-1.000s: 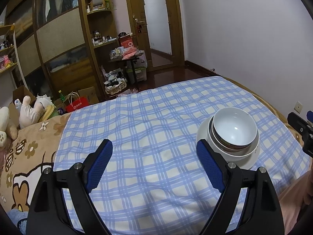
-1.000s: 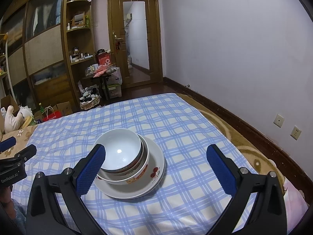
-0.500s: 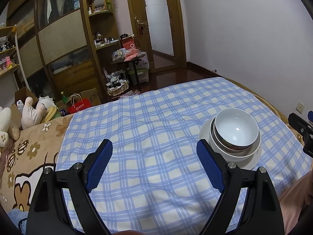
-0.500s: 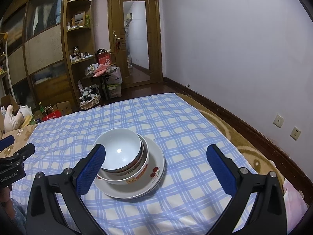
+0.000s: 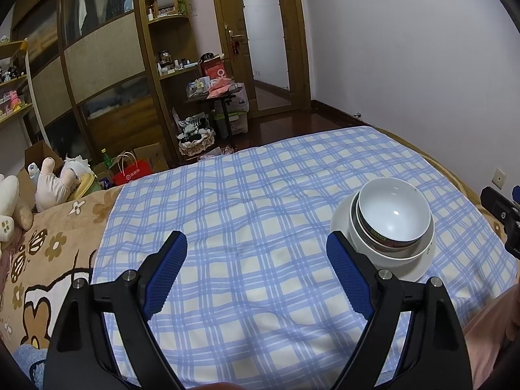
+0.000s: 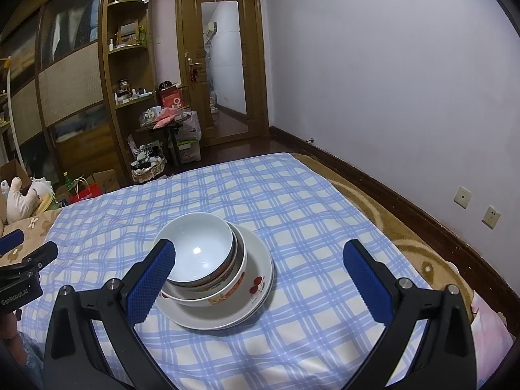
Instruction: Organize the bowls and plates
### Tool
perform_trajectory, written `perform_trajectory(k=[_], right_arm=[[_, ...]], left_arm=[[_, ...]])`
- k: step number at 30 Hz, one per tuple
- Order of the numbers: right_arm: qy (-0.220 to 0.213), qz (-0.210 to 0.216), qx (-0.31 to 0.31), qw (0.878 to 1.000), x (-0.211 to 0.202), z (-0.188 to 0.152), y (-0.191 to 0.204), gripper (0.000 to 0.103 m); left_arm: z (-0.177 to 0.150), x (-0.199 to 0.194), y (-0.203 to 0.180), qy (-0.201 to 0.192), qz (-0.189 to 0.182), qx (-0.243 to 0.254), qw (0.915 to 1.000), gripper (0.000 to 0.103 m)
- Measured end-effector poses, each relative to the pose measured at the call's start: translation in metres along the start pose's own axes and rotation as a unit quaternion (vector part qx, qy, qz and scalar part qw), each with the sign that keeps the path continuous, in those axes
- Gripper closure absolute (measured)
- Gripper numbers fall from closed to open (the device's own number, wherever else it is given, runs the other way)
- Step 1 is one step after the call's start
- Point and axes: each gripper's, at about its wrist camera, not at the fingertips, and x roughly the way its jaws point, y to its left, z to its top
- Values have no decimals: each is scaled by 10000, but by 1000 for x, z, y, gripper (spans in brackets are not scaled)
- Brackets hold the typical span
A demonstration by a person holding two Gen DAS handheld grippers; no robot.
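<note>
A stack of white bowls [image 6: 198,253] sits on a white plate [image 6: 256,292] with a cherry print, on a blue checked cloth [image 6: 292,214]. The stack also shows at the right of the left wrist view [image 5: 391,217]. My right gripper [image 6: 256,260] is open and empty, just in front of the stack, with its left finger beside the top bowl. My left gripper [image 5: 256,253] is open and empty over the bare cloth, left of the stack. Part of the left gripper shows at the left edge of the right wrist view [image 6: 22,269].
The cloth lies on a bed with a brown cartoon-print blanket [image 5: 48,247]. Stuffed toys [image 5: 48,182] and a red bag [image 5: 133,172] lie beyond the left edge. A wall [image 6: 390,97] runs along the right side. Wooden cabinets [image 5: 107,74] and a door stand behind.
The left gripper has shifted slightly, so the bed and stack sit a little lower and further right in its view. The right gripper and the stack have not moved.
</note>
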Motion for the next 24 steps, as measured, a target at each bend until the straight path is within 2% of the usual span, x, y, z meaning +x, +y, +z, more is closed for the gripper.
perform_trajectory(k=[24], right_arm=[[7,45,104,9999,-1,-2,2,0]], left_arm=[[-3,0,3,8,33,-11,10000,16]])
